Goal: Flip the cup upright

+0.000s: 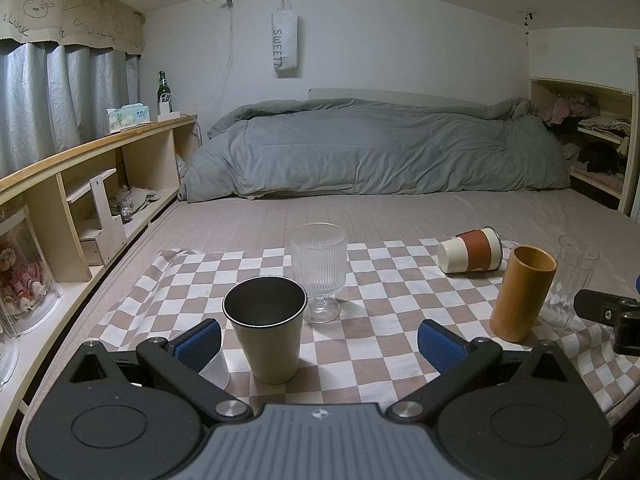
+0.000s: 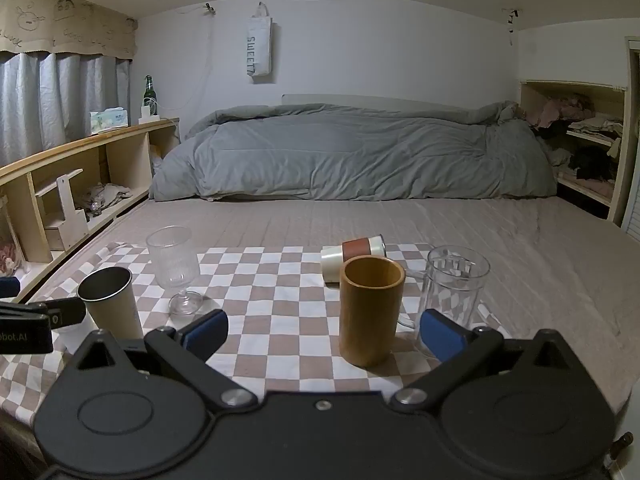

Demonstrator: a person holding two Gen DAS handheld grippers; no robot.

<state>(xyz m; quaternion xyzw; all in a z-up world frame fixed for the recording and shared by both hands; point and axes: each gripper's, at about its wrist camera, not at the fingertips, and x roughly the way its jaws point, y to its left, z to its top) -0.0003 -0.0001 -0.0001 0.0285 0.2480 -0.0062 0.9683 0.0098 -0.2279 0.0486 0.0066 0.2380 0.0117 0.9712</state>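
A cream cup with a rust-brown sleeve (image 1: 470,255) lies on its side at the far right of the checkered cloth (image 1: 372,312); it also shows in the right wrist view (image 2: 352,256), behind the wooden cup. My left gripper (image 1: 320,344) is open and empty, with a beige metal cup (image 1: 266,332) upright between its fingers. My right gripper (image 2: 324,334) is open and empty, with the upright wooden cup (image 2: 370,312) between its fingers. Both grippers are well short of the lying cup.
A ribbed stemmed glass (image 1: 319,270) stands mid-cloth. A clear glass mug (image 2: 454,292) stands right of the wooden cup. A small white cup (image 1: 216,370) sits by my left finger. A grey duvet (image 1: 372,148) lies at the back, shelves (image 1: 100,184) on the left.
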